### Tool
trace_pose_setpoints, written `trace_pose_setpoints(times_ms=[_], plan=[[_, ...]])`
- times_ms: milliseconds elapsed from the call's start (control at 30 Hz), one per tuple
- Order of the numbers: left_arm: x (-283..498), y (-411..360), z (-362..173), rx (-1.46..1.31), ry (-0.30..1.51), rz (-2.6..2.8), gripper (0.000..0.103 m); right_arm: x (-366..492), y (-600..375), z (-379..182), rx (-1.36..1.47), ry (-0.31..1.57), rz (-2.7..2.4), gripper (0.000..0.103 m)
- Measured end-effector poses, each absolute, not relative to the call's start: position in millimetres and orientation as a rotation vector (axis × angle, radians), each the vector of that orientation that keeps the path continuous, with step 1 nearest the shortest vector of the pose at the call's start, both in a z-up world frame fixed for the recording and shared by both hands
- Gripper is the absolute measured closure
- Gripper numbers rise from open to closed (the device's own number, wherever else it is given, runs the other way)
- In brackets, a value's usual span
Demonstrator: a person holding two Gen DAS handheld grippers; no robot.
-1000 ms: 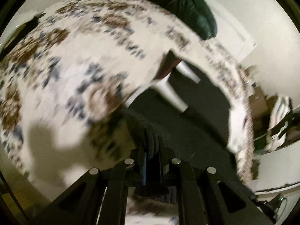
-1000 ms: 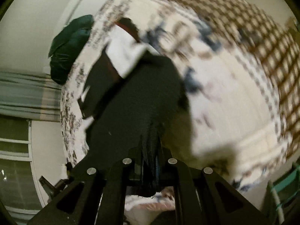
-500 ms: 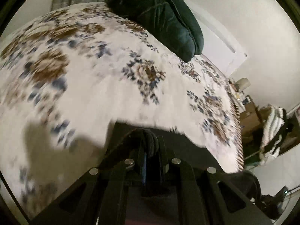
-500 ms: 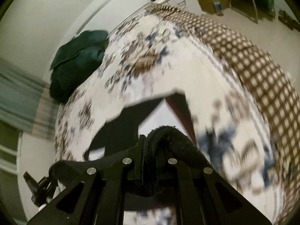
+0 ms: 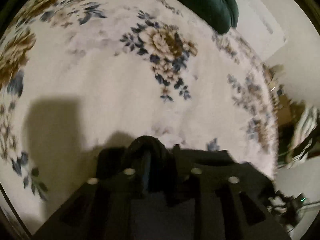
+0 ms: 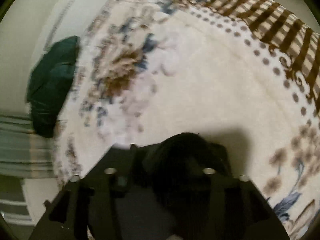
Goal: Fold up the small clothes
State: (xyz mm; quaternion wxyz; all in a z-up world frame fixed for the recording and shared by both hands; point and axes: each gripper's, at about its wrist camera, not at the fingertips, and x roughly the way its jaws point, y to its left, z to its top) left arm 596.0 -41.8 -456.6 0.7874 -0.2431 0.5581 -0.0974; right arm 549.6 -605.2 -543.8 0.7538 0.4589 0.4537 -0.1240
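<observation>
A small black garment (image 5: 208,158) hangs from both grippers above a bed with a white floral blanket (image 5: 120,84). My left gripper (image 5: 149,152) is shut on a bunched edge of the black cloth, which wraps over the fingertips. My right gripper (image 6: 186,146) is shut on another bunched edge of the same garment (image 6: 186,140). Most of the garment is hidden below the gripper bodies. Both views are motion-blurred.
A dark green pillow (image 5: 210,2) lies at the head of the bed, also in the right wrist view (image 6: 52,92). The blanket has a brown checked border (image 6: 280,26). Furniture and striped cloth (image 5: 304,132) stand beyond the bed's right side.
Both grippers have lifted the black garment off the blanket and swung forward. The spread garment with its white and red parts no longer shows on the bed.
</observation>
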Motion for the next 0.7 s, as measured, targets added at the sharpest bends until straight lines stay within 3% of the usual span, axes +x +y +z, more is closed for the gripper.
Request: trace_pose_setpoints(times_ms=[33,67,100,167,400,700], plan=[[587,-34,-448,-0.539,1.179,-0.212,0.049,541,-603,-535,0.987,0.971,-0.251,0.03],[583,-29,-442,-0.546,1.164,-0.206,0.017,532,-599,-526,0.972,0.96,-0.243,0.026],[580,-25,-437,-0.564,1.146,-0.208,0.01,522,-596,-519,0.954,0.949,-0.24,0.019],[565,-16,-429,-0.569,1.128,-0.221,0.01,500,-588,-506,0.893,0.959,-0.238,0.012],[478,11,-449,-0.461,1.177,-0.1,0.01,401,-558,-499,0.791,1.003,-0.336,0.012],[446,14,-519,-0.62,1.289,-0.034,0.01,348,-550,-605,1.199,1.062,-0.294,0.012]])
